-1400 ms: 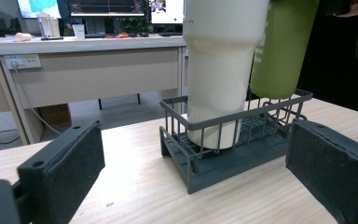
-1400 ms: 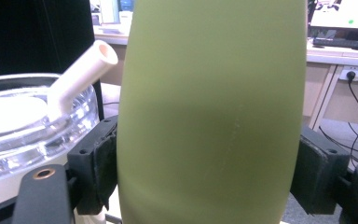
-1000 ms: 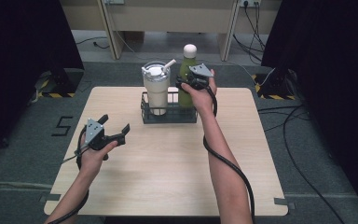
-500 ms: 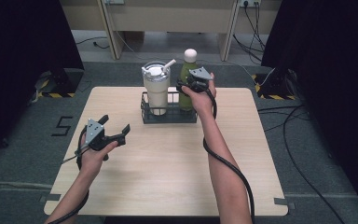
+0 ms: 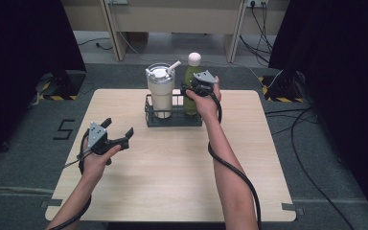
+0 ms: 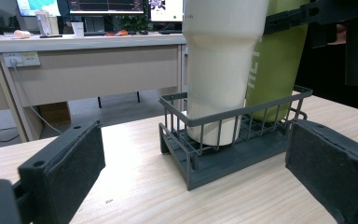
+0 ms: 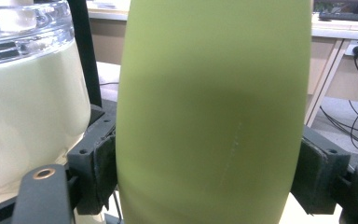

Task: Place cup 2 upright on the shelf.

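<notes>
the right gripper (image 5: 195, 89) clamps the green bottle (image 7: 214, 112) in the wire rack (image 5: 172, 120) at the far side of the surface, apparently to lift it beside the cream tumbler (image 5: 161, 88), while the left gripper (image 5: 120, 135) waits wide open, holding nothing.

A pale rectangular wooden table (image 5: 172, 187) is standing on grey carpeted floor (image 5: 326, 158). Black curtains (image 5: 24, 52) are hanging at both sides. Behind, a long beige desk (image 6: 84, 70) is carrying lit computer monitors (image 6: 105, 6), and black cables (image 5: 306, 120) are trailing across the floor.
</notes>
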